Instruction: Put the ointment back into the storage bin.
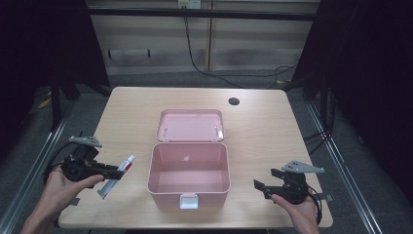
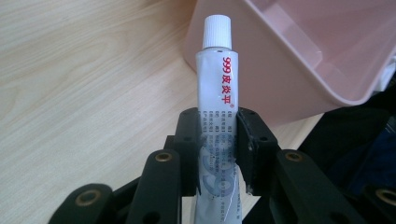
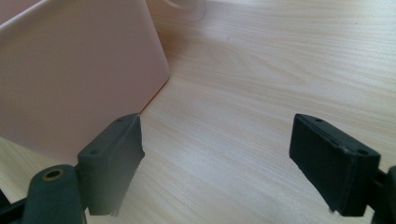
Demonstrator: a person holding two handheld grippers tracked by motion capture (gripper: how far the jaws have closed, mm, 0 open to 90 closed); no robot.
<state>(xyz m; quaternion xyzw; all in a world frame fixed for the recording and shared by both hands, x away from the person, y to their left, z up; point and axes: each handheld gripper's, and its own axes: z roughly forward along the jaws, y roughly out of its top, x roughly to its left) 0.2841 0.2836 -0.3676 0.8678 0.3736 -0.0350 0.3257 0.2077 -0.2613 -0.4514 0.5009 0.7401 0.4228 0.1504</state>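
A pink box stands open in the middle of the table, its lid laid back behind it. To its left my left gripper is shut on a white ointment tube with a white cap and red print. In the left gripper view the tube stands up between the black pads, its cap near the pink box. My right gripper is open to the right of the box, low over the table. In the right gripper view nothing lies between my right gripper jaws, and the box wall is at the left.
The wooden table has a round cable hole at the back right. A white latch hangs on the box front. Metal rails run along both sides of the table, and cables trail on the floor behind it.
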